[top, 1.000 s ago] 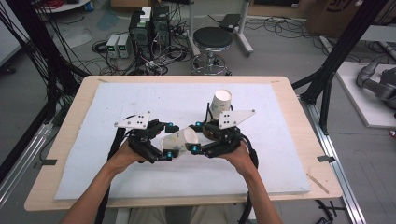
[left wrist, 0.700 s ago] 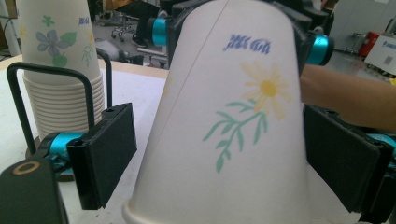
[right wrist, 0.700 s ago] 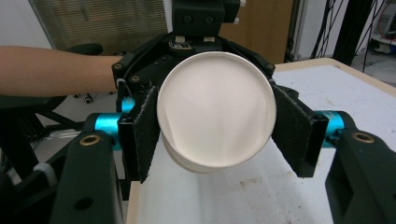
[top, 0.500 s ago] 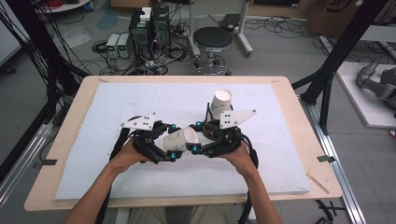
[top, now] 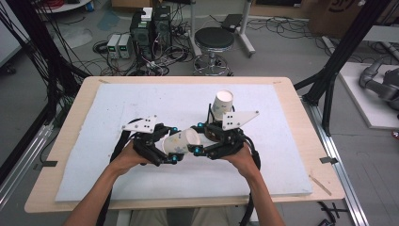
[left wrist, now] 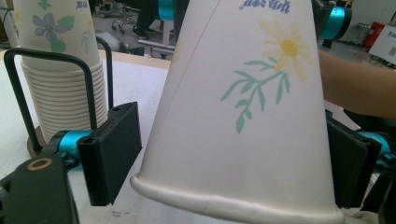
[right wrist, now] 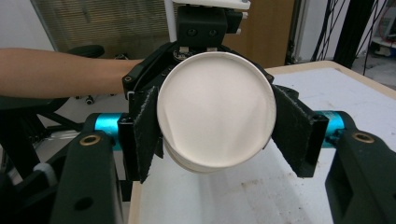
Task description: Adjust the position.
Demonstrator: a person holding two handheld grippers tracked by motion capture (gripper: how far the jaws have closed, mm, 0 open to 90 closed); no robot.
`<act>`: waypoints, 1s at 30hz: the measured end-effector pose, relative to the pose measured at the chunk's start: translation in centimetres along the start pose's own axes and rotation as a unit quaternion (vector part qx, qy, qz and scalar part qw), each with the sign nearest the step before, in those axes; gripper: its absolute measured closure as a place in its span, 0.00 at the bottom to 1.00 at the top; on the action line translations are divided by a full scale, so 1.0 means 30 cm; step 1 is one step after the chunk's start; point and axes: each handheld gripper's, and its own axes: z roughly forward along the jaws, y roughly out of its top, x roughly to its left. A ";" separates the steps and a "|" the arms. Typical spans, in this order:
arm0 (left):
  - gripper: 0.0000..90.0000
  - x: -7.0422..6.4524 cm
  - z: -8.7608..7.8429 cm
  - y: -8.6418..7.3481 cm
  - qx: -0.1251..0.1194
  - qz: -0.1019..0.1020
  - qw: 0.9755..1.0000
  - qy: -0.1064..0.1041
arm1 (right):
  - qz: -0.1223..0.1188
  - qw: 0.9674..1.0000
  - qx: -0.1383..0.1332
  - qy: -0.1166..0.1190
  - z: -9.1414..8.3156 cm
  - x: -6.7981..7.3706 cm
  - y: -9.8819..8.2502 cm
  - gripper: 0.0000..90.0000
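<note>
A flowered paper cup (top: 183,140) lies on its side between my two grippers over the white mat (top: 141,101). My right gripper (top: 197,138) is shut on its narrow bottom end; in the right gripper view both pads press the cup (right wrist: 215,107) beside its round white base, and a second rim shows just under it. My left gripper (top: 175,145) faces it from the left. Its jaws have just been closing around the wide rim end, and in the left gripper view both pads stand against the cup wall (left wrist: 243,116).
A tall stack of matching cups (top: 221,101) stands in a black wire holder (left wrist: 88,79) just behind the right gripper. The mat covers a wooden table (top: 301,122). Beyond the table are a stool (top: 214,40), cables and electronics on the floor.
The left gripper's jaws have drawn in around the cup's wide end. Both hands and the cup stay where they were.
</note>
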 end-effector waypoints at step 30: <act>0.29 -0.006 -0.018 0.000 0.004 0.008 1.000 -0.008 | 0.008 1.000 0.006 -0.004 0.008 0.000 -0.005 0.16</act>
